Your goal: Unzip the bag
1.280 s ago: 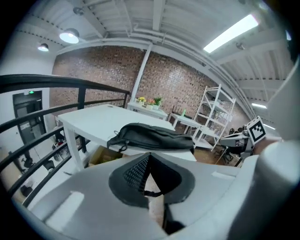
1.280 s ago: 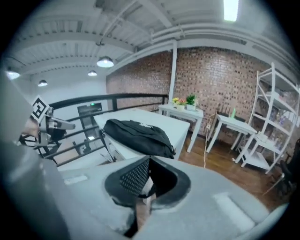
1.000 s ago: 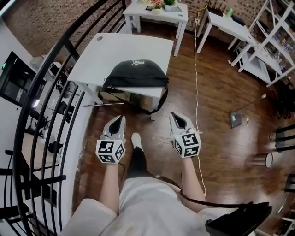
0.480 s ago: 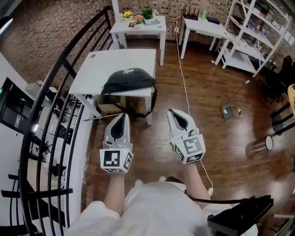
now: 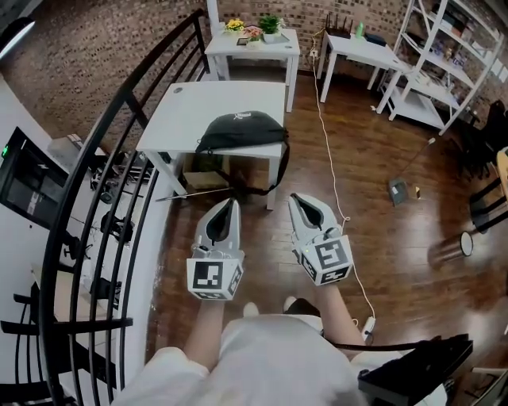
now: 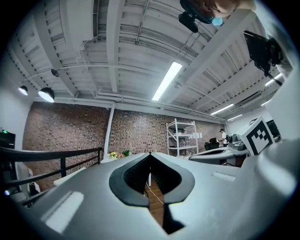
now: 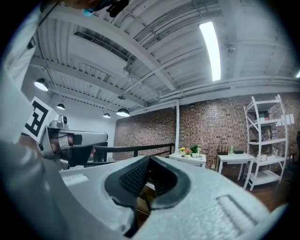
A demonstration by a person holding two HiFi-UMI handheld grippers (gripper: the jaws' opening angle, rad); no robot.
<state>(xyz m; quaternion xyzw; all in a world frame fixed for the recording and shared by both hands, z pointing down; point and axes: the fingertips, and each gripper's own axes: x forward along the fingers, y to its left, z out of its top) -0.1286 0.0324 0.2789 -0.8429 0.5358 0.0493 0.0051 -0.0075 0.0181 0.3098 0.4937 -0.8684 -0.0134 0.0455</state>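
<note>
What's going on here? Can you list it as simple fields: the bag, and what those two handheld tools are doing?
Black bag: lying at the near edge of the white table
Left tool: shut, empty, short of the bag
Right tool: shut, empty, beside the left one
Progress: bag not yet touched

A large white table (image 5: 198,107) stands on the wooden floor (image 5: 397,254). Behind the table is a smaller white table (image 5: 262,46) carrying potted plants (image 5: 272,24). Farther back and to its right stand another white table (image 5: 361,49) and a white shelf rack (image 5: 444,63). A white cable (image 5: 332,158) trails over the floor just right of the large table. A black railing (image 5: 103,119) curves past its left side, and a brick wall (image 5: 87,47) rises beyond.
</note>
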